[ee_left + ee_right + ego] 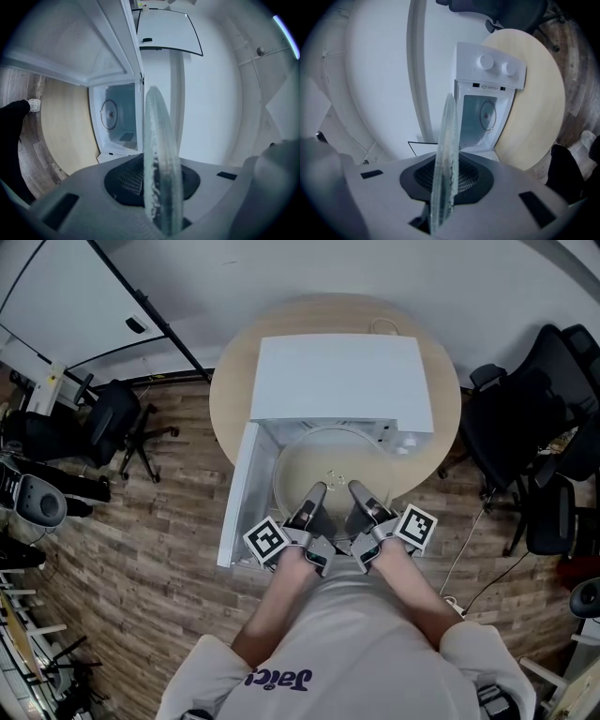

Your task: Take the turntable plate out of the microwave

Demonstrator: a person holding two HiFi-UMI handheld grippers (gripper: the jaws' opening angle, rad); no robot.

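The plate point(330, 476), a round clear glass disc, is out in front of the open microwave point(342, 381), held in the air by both grippers at its near rim. It lies flat and level, its broad face turned up. Being round, it has no long axis. Its far rim reaches to the microwave's front, and whether that rim passes under the front edge cannot be told from above.

The left gripper point(313, 493) is closed on the near-left part of the rim, and the right gripper point(360, 491) on the near-right part, the two just beside each other. Both point forward at the microwave.

In the left gripper view the plate point(161, 173) shows edge-on, as a thin glass strip running away from the camera. It is pressed against a black ribbed pad point(129, 180). In the right gripper view the plate point(445, 164) is edge-on as well, clamped against a like pad point(466, 178).

The microwave is white and stands on a round wooden table point(234, 395). Its door point(236, 495) is swung open to the left. The right gripper view shows two knobs point(486, 62) along the microwave's point(487, 93) front panel, and the lit inside beside the plate's edge.
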